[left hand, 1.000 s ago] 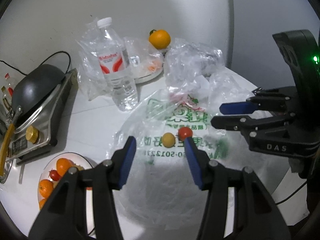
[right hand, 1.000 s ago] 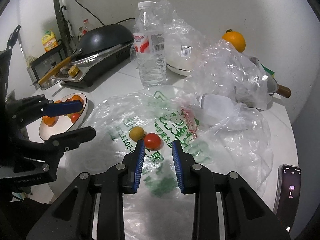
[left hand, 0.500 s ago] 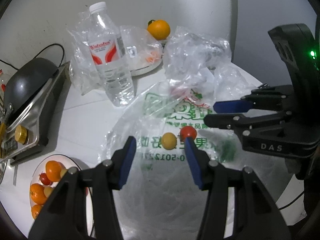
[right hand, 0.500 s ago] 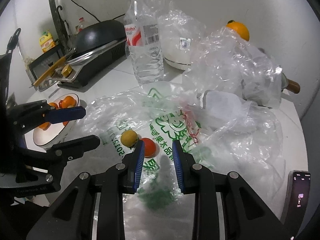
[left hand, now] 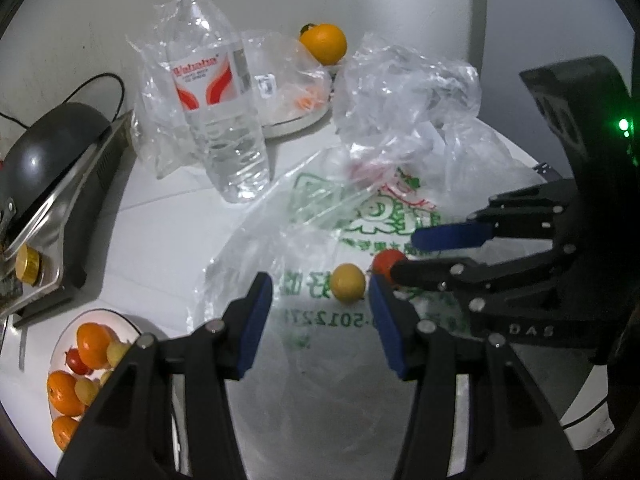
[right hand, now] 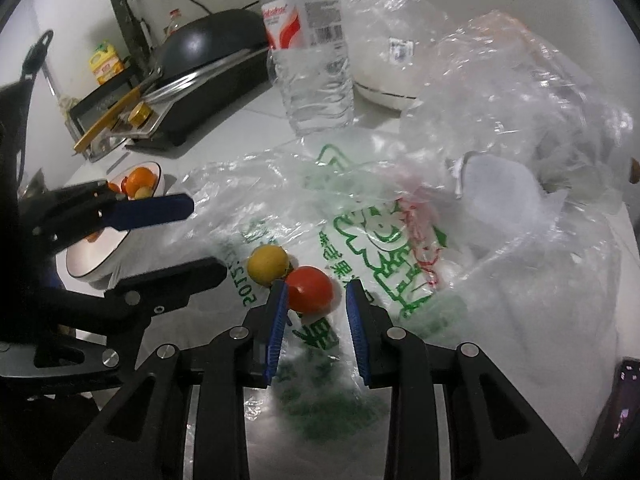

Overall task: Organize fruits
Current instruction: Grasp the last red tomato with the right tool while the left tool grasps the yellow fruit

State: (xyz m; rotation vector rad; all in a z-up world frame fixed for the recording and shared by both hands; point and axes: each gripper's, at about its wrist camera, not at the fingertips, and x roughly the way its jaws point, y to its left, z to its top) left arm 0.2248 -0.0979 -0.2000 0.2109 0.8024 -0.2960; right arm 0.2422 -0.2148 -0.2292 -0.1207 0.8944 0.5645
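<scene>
right gripper [right hand: 314, 292]: jaws are opening a touch right now, straddling the red tomato [right hand: 310, 289]; the pads aren't pressing on it yet as far as I can see, so nothing's being held

left gripper [left hand: 320, 312]: jaws standing apart with nothing between them; it's hovering just short of the yellow fruit [left hand: 349, 282], which is sitting at about 1 o'clock off its tips

loose fruit: the yellow one and the tomato are lying side by side, pretty much touching, on the flat plastic bag with green print [left hand: 360, 240]; in the right wrist view the yellow one [right hand: 267, 266] is at 10 o'clock from the tomato

bowl [left hand: 66, 328]: white, at 8 o'clock in the left view, already holding a pile of oranges, small tomatoes and yellowish fruit; looks like the collecting spot

stray orange [left hand: 323, 43]: still parked way back at 12 o'clock, behind the water bottle [left hand: 216, 96] and the crumpled clear bags

progress: I'm guessing well past halfway; most fruit is sitting in the bowl already; these two on the bag and that far orange are what's left

next: looks like both hands are going for a double pickup; the plastic under the fruit could bunch up or get pinched
</scene>
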